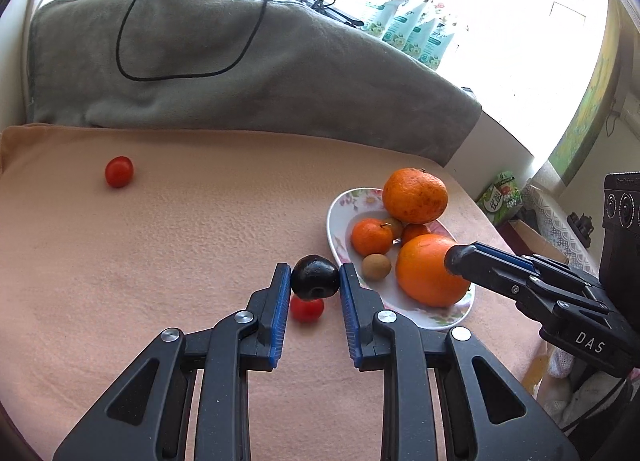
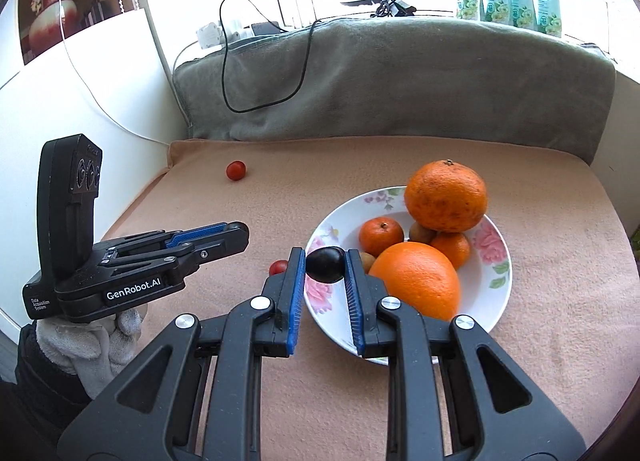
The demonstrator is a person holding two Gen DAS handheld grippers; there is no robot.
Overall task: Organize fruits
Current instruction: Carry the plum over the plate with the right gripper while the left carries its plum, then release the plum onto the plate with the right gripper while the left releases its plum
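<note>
Left tool (image 1: 315, 275), angled downward over the peach-coloured cloth-covered desk (image 1: 160, 245), clamps a small dark purple plum (image 1: 315, 276) between its blue pads, above a red cherry tomato (image 1: 307, 309) lying just beside the floral white ceramic plate (image 1: 335, 221); the right tool (image 2: 325, 265), likewise tilted down, grips a second dark plum (image 2: 325, 264) over the plate's near rim, close to the large orange (image 2: 416, 281). The right wrist view alone shows the white-gloved left hand (image 2: 96, 337) holding its tool from beneath, while the left wrist view shows the right tool only side-on, its tip in front of the large orange. A second cherry tomato (image 1: 119, 171) lies well apart at the far left.
</note>
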